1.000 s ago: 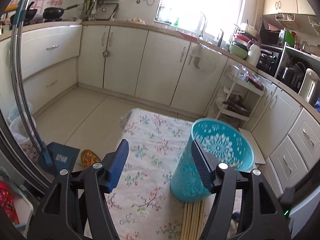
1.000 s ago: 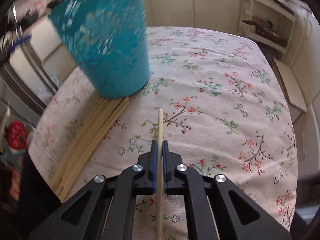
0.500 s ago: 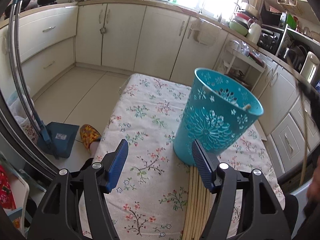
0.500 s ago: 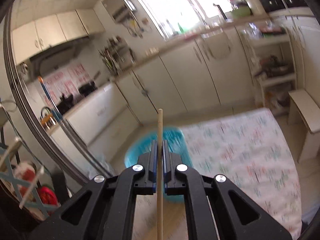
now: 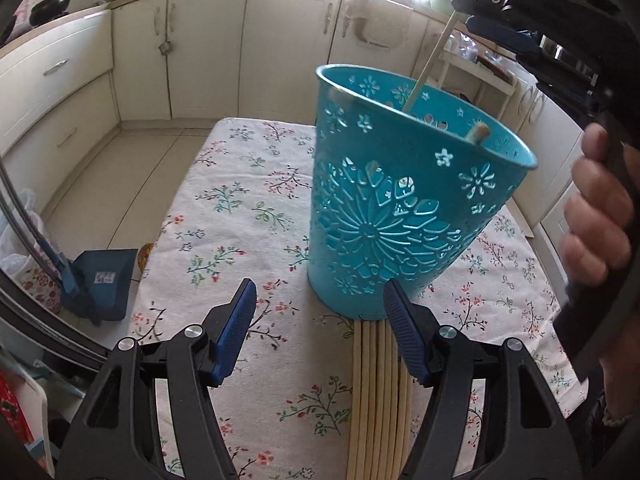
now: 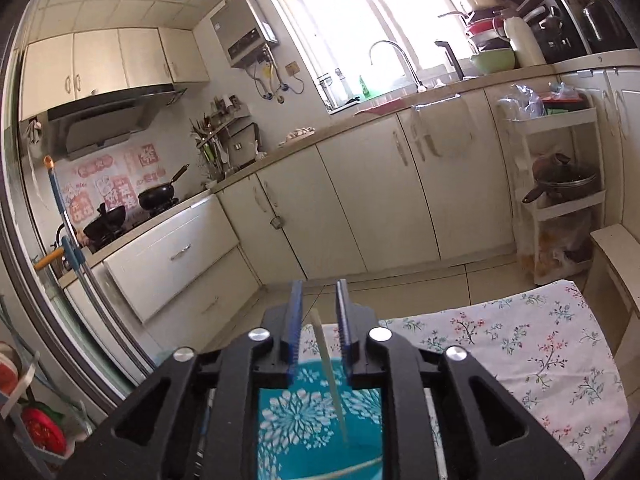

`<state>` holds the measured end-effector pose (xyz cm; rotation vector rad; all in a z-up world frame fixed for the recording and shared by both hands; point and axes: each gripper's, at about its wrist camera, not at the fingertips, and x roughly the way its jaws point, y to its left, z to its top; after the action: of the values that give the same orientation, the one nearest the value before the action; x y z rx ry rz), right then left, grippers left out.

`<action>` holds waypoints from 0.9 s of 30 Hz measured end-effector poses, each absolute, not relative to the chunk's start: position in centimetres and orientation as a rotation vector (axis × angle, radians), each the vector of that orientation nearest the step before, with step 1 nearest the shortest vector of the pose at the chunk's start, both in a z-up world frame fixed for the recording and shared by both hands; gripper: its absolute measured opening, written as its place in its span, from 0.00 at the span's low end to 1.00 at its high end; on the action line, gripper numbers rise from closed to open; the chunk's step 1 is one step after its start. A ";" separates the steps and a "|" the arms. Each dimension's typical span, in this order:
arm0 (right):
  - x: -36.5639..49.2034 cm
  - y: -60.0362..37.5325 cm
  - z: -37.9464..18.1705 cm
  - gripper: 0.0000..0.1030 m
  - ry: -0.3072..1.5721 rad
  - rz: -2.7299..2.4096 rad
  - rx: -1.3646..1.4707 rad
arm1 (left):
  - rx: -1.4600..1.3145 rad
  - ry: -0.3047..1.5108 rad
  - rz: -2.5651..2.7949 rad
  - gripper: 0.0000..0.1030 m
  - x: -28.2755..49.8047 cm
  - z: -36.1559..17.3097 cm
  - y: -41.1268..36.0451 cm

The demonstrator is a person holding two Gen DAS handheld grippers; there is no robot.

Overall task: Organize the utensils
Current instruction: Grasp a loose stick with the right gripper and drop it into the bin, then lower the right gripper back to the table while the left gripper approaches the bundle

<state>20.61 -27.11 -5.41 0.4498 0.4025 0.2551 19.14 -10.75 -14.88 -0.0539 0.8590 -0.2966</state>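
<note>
**Letting a chopstick go over the blue basket**

Opening my right gripper [image 6: 318, 322] is the change that matters: a second ago those blue pads were clamped tight on a single chopstick low over the flowered cloth, and now they stand apart with the chopstick [image 6: 330, 376] slanting loose between them, touching neither pad as far as I can see. Its lower end already reaches down into the blue basket [image 6: 316, 420] at the bottom centre of the right wrist view. In the left wrist view the same chopstick [image 5: 430, 62] leans out of the basket's mouth toward the upper right of the frame, just under my right fingers [image 5: 500, 36], with my right hand [image 5: 596, 216] on the grip at the right edge.

My left gripper [image 5: 318, 332] hangs wide open and grasping nothing. It has dropped lower and nearer, so that the basket [image 5: 392, 216] now fills the middle of its frame, tilted, with its foot resting on the far ends of the chopstick bundle [image 5: 380, 400] that runs down to the bottom edge. Another chopstick's end [image 5: 480, 134] shows inside the rim.

Beyond lie the flowered cloth [image 5: 240, 200], then the cream cabinets [image 5: 208, 52] across the top.

I judge one more piece is delivered; the bundle remains to be moved.
</note>
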 end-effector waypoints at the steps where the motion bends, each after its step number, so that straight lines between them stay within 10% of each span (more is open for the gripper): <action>1: 20.5 -27.0 -5.7 0.21 0.419 0.261 0.437 | -0.046 0.864 -0.298 0.61 19.4 -15.1 -11.1; 27: 13.4 -27.3 -10.7 0.38 0.686 0.183 0.423 | -0.068 0.944 -0.253 0.61 21.1 -16.4 -8.4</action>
<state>13.45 -27.28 -10.69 0.4228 0.6863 0.1828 21.07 -8.39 -16.44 -0.0682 0.9442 -0.2534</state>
